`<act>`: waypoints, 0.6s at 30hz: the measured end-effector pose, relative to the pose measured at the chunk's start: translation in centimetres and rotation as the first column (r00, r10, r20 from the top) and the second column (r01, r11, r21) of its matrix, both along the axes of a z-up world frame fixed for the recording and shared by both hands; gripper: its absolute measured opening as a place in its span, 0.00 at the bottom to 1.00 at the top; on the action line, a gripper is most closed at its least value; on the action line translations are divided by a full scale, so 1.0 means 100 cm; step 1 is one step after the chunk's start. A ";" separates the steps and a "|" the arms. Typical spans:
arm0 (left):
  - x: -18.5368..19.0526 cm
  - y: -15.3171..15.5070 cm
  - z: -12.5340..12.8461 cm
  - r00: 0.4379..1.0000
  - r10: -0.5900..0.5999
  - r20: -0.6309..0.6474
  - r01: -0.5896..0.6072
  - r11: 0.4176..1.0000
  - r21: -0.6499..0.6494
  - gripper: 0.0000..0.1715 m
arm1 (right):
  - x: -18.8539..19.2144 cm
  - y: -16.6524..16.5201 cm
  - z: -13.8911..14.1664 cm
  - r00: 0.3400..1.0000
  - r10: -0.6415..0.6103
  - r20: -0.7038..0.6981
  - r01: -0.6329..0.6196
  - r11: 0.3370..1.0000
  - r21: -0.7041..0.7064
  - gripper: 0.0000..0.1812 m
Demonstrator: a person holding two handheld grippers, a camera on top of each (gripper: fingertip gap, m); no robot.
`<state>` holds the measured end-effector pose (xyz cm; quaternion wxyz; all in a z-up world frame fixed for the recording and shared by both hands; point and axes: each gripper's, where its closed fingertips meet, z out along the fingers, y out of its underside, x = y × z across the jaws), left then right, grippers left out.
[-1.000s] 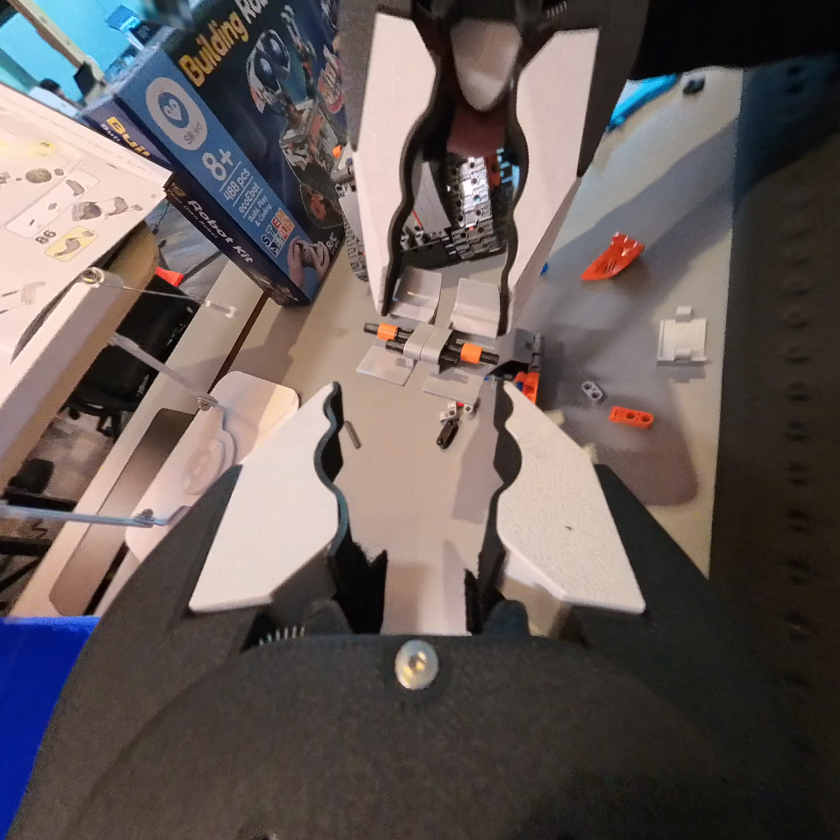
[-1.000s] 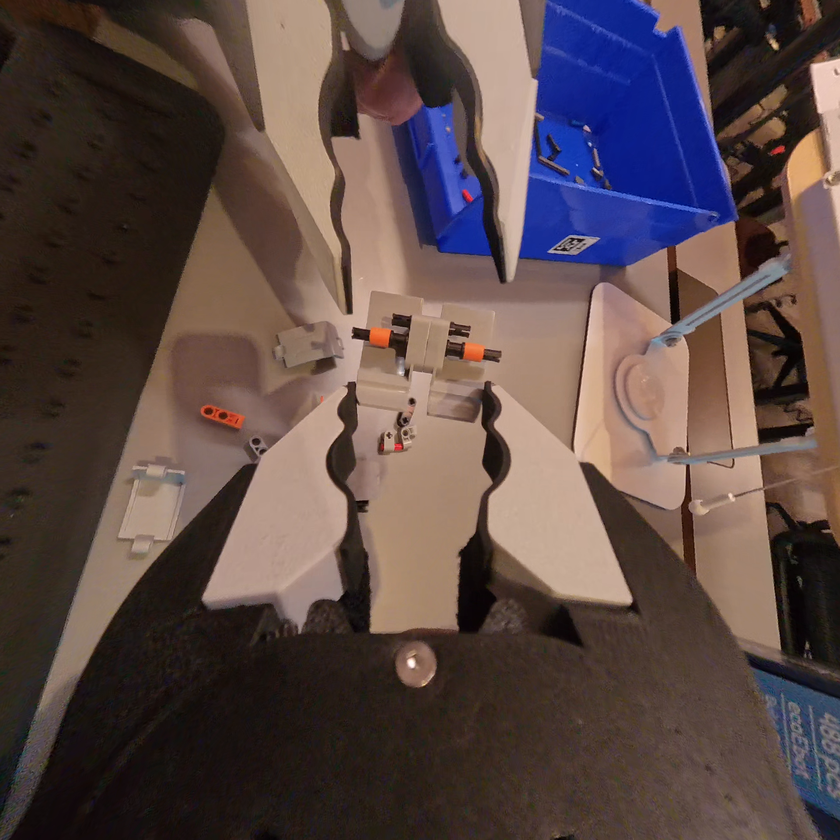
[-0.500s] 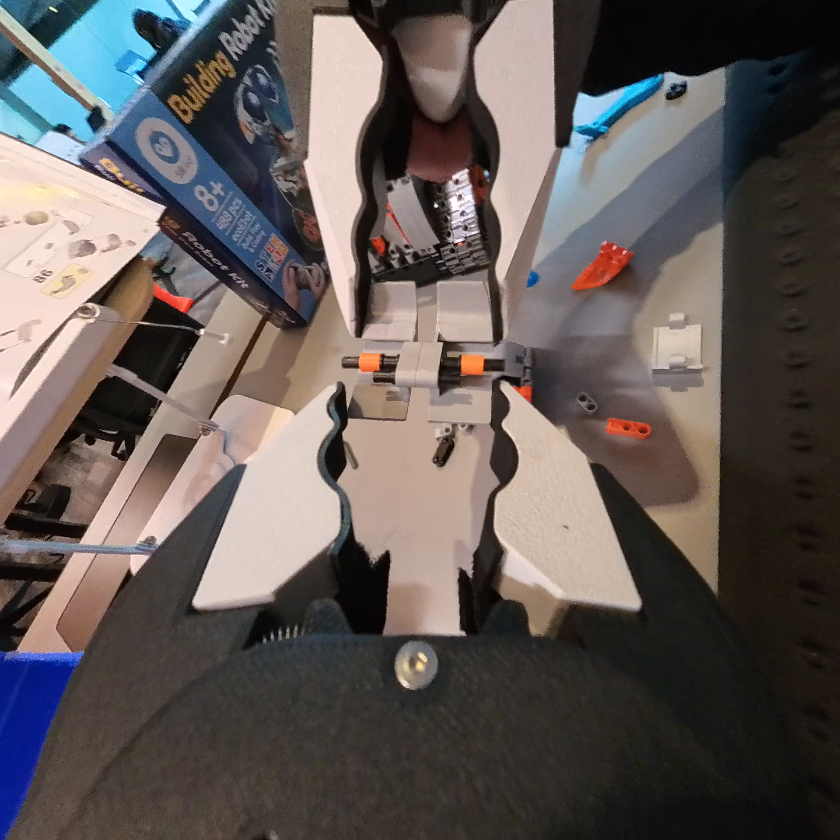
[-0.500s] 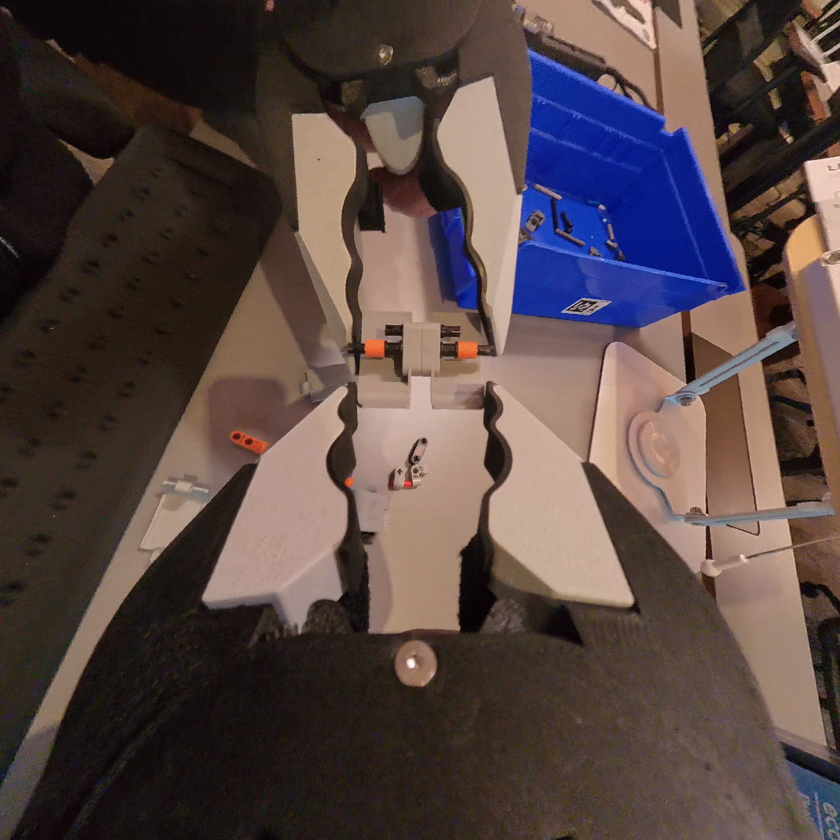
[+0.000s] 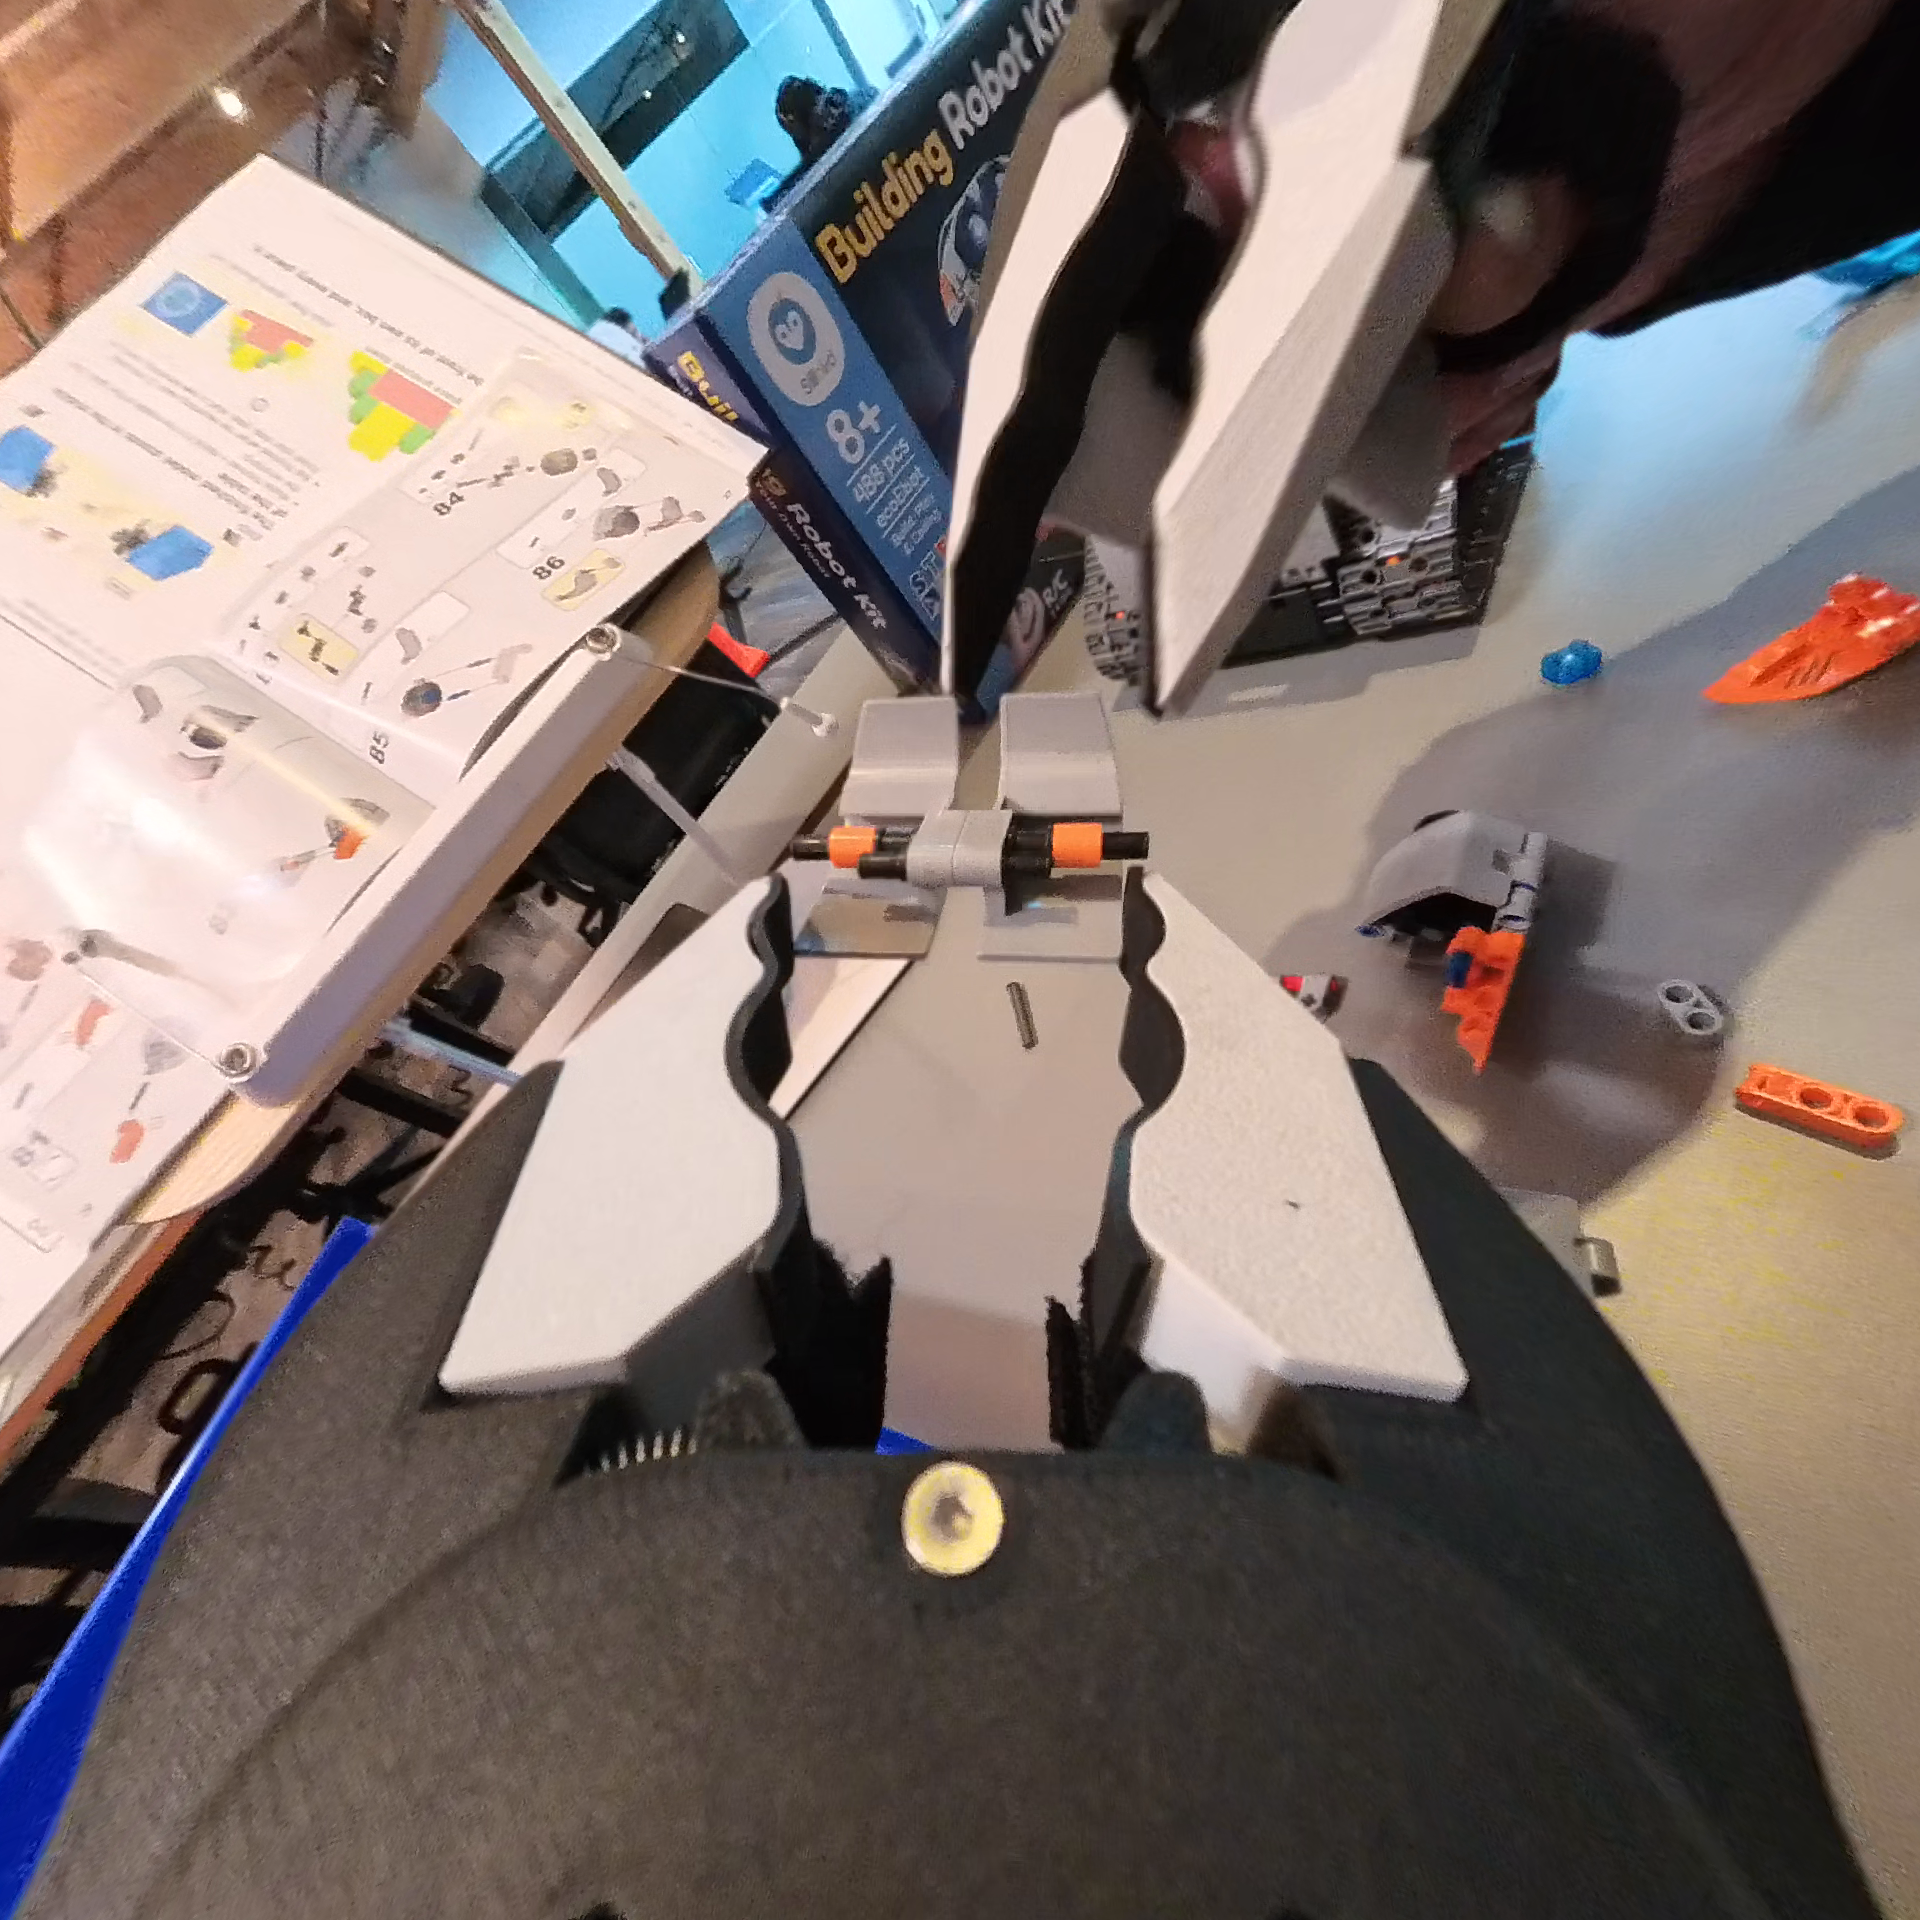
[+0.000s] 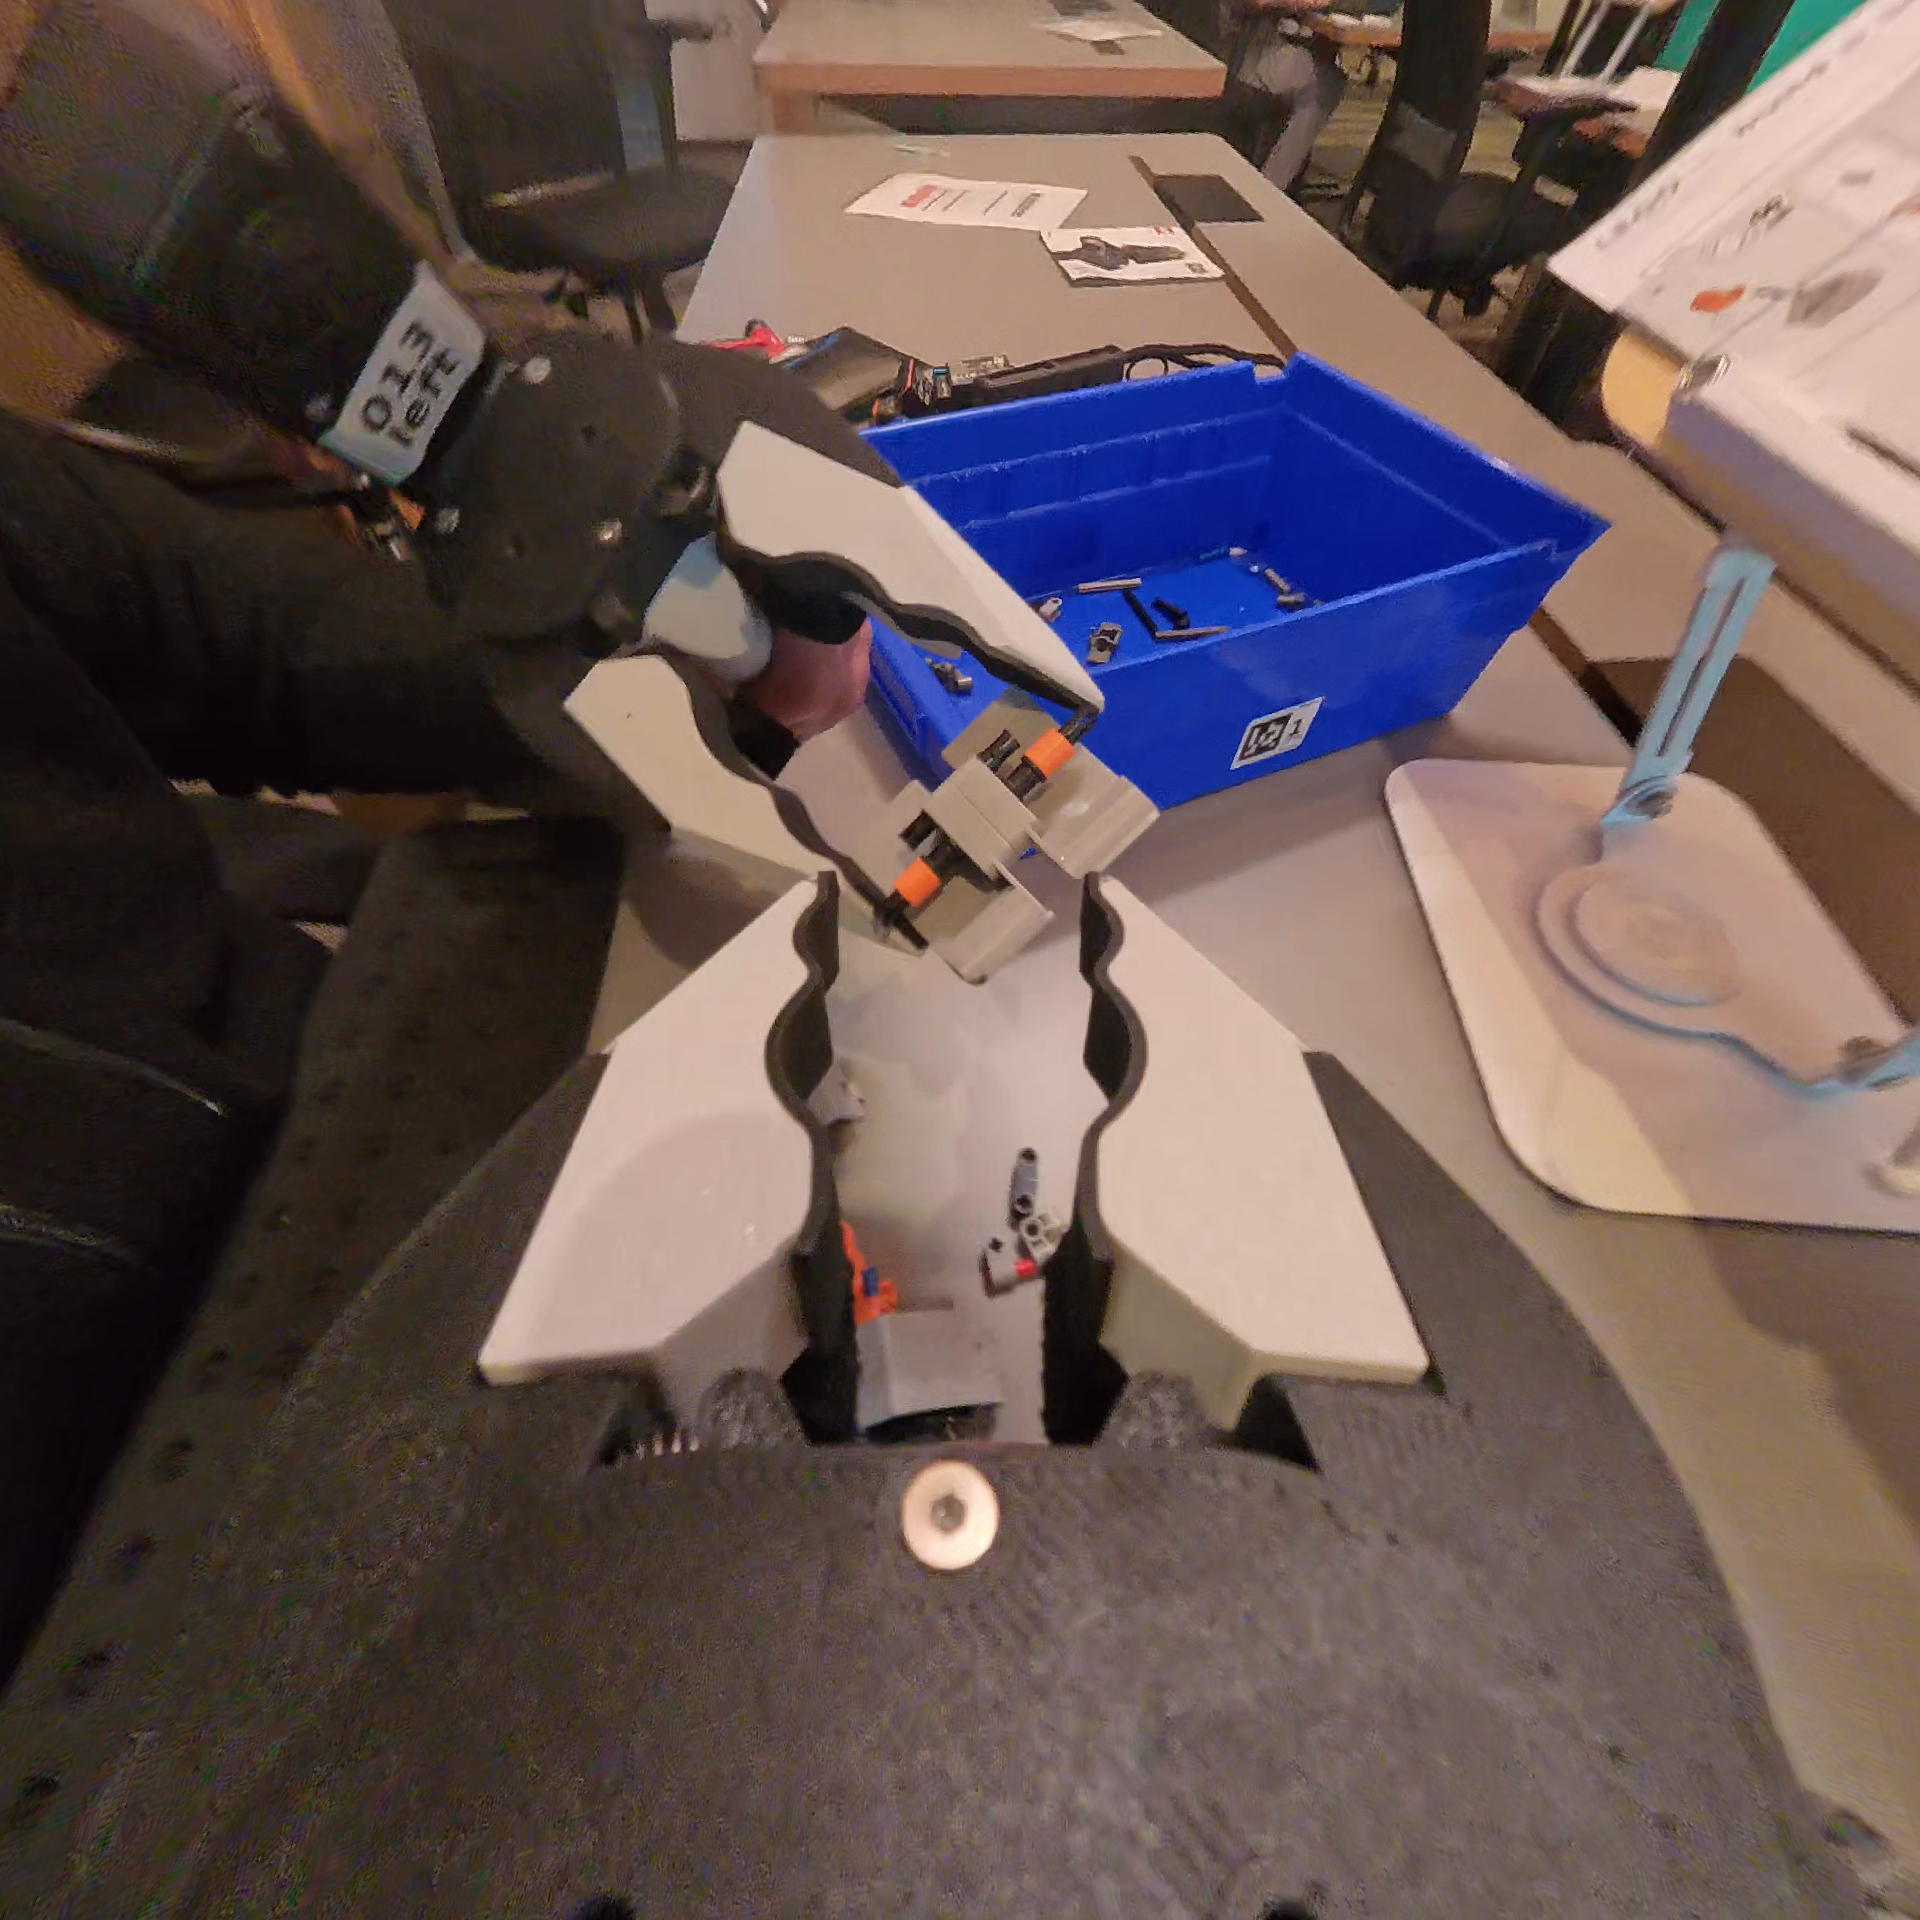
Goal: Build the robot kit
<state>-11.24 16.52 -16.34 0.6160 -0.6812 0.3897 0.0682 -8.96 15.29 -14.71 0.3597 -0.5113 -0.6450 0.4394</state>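
Surface (image 6: 1299, 935): grey. At its far side sits a blue bin (image 6: 1455, 582) with a few dark loose parts on its floor. An open instruction booklet (image 5: 312, 520) is propped on a white stand (image 6: 1558, 987), with a dark blue kit box (image 5: 862, 416) behind it.

Left gripper (image 5: 956, 894): clamped on the grey hinged assembly (image 5: 966, 847), one fingertip on each end of its black axle, outside the two orange bushes. At 1.0 s and 0.5 s ago this piece lay flat on the surface. It is now off the surface and tilted, one axle end higher than the other in the right wrist view.

Right gripper (image 6: 958, 883): jaws apart, holding nothing. Its tips sit just beside the raised assembly, and in the left wrist view they are just behind the two grey flaps. 0.5 s ago both grippers pointed steeply down over the piece; both views now look more level across the room.

Left on the surface:
- a black tracked build (image 5: 1382, 582)
- a grey curved panel with an orange part (image 5: 1455, 883)
- an orange wedge piece (image 5: 1818, 649)
- an orange beam (image 5: 1818, 1107)
- a small grey connector cluster (image 6: 1023, 1236)
- a short black pin (image 5: 1023, 1013)
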 end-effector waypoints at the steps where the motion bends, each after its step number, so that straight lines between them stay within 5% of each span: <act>1: 0.000 0.000 0.001 1.000 0.007 -0.012 -0.007 1.000 0.015 0.36 | -0.002 0.001 -0.003 1.000 -0.015 0.006 0.015 0.999 -0.032 0.25; 11: 0.003 -0.005 0.014 0.996 0.052 -0.074 -0.038 0.983 0.177 0.35 | -0.008 0.007 -0.011 0.999 -0.046 0.010 0.047 0.963 -0.266 0.23; 18: 0.011 -0.007 0.011 0.997 0.035 -0.076 -0.021 0.984 0.179 0.35 | -0.009 0.002 -0.006 0.998 -0.024 -0.056 0.004 0.945 -0.326 0.09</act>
